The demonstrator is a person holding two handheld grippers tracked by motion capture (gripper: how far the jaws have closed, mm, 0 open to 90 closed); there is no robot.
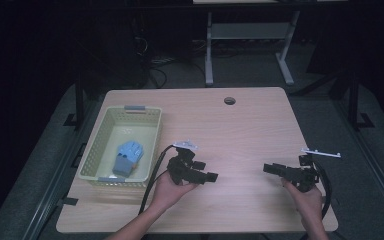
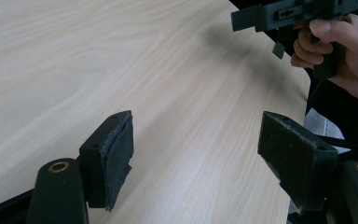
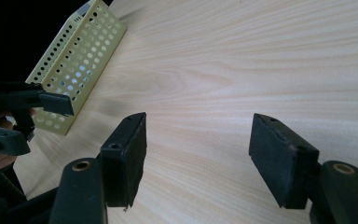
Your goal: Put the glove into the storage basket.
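My left gripper (image 1: 211, 176) is held low over the wooden table (image 1: 240, 125), just right of a pale yellow perforated basket (image 1: 92, 155). Its jaws point right. In the left gripper view the left gripper (image 2: 198, 128) stands open, with only bare wood between its pads (image 2: 119, 154). My right gripper (image 1: 269, 168) is held near the table's right front, pointing left toward the other one. In the right gripper view the right gripper (image 3: 200, 126) is open too, with nothing between its jaws. A blue object (image 1: 128, 156) lies inside the basket.
The basket (image 3: 74, 60) stands along the table's left edge. A round cable hole (image 1: 229, 100) sits near the far edge. Bare wood lies between the two grippers. Behind the table stands another desk's grey frame (image 1: 209, 50) on dark floor.
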